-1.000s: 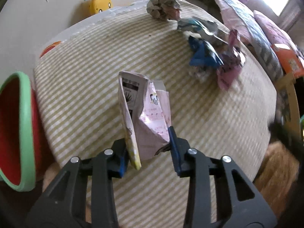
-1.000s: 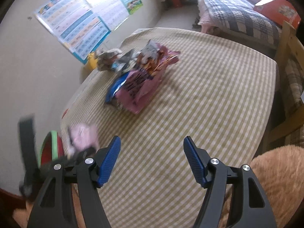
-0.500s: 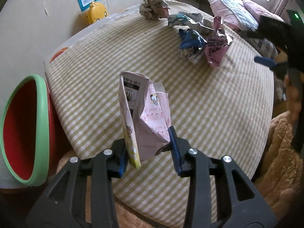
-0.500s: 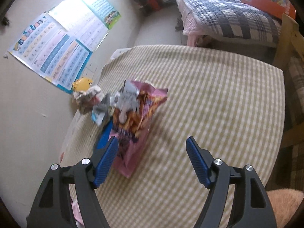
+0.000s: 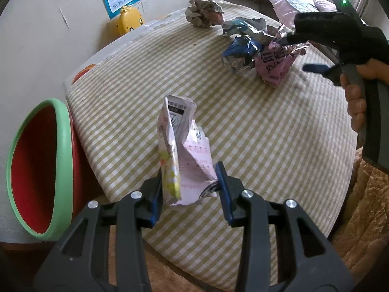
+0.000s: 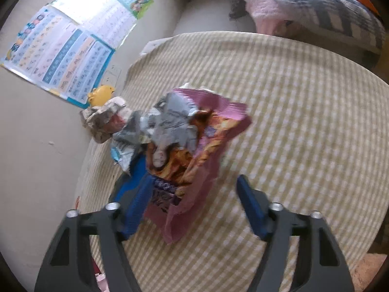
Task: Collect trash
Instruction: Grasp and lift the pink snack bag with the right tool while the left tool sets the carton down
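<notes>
My left gripper [image 5: 188, 187] is shut on a crumpled pink and white paper carton [image 5: 182, 150] and holds it above the near edge of the checked table [image 5: 267, 146]. My right gripper [image 6: 197, 204] is open, its jaws on either side of the near end of a pink snack bag [image 6: 194, 160]; it also shows in the left wrist view [image 5: 313, 56] over that bag [image 5: 274, 65]. A blue wrapper [image 5: 239, 46], a silver wrapper [image 5: 245, 28] and a crumpled paper ball [image 5: 201, 13] lie behind the bag.
A red bin with a green rim [image 5: 36, 168] stands left of the table, below its edge. A yellow toy [image 5: 130, 20] sits against the wall with posters [image 6: 65, 58]. A bed [image 6: 316, 7] lies beyond the table. A brown furry cushion [image 5: 364, 206] is at the right.
My right gripper has moved forward over the table until its open jaws flank the pink snack bag. My left gripper has drawn back a little with the carton, bringing the bin more into view.
</notes>
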